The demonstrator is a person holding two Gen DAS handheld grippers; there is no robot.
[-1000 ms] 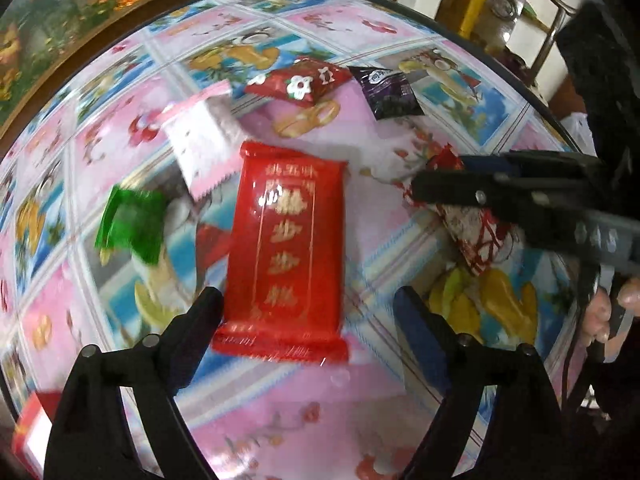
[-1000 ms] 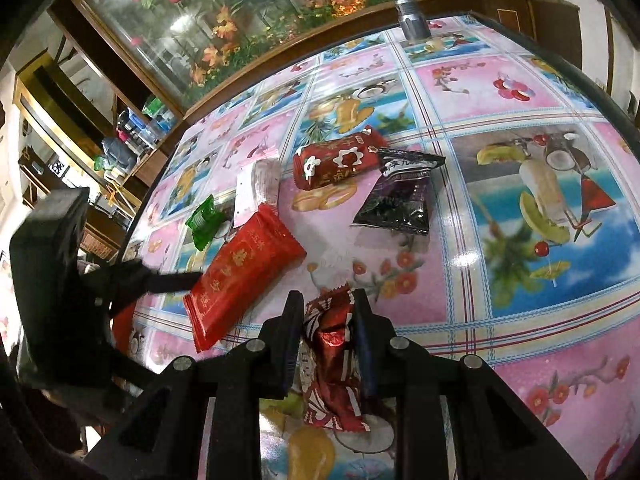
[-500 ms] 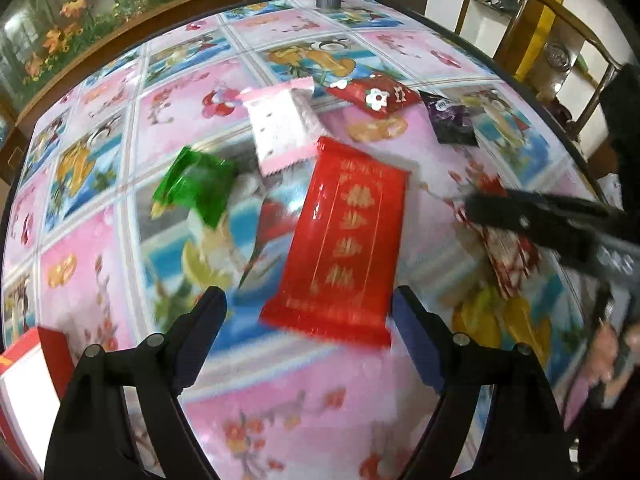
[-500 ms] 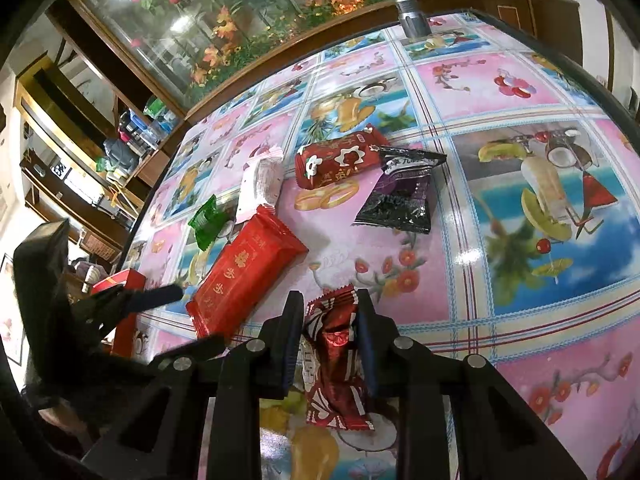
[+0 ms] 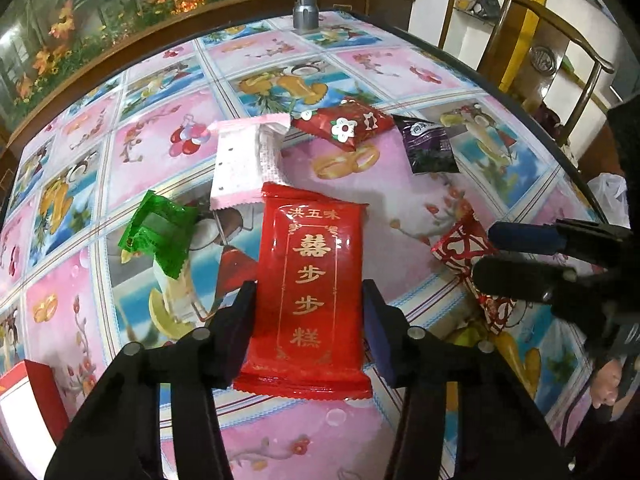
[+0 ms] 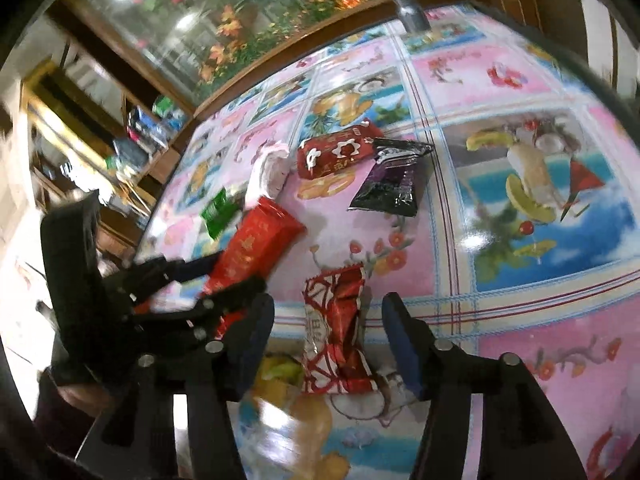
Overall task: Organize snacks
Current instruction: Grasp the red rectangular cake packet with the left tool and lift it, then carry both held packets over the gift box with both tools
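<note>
Red pack: the long red snack pack [image 5: 310,292] lies flat at 6 o'clock in the left view, between the left gripper [image 5: 308,320] pads.
Left tongs: closing onto its long edges; squeeze evenly mid-length.
Right tongs: right gripper [image 6: 328,332] opening, patterned red candy wrapper [image 6: 336,332] loose between them.
Watch: white packet [image 5: 244,164] touching at 12.

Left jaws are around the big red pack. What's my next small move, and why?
Probably finish closing the left gripper on the red pack, then lift. Its jaws are closing with the pack between them, both pads at its long edges. The right gripper is opening around the small red candy.
</note>
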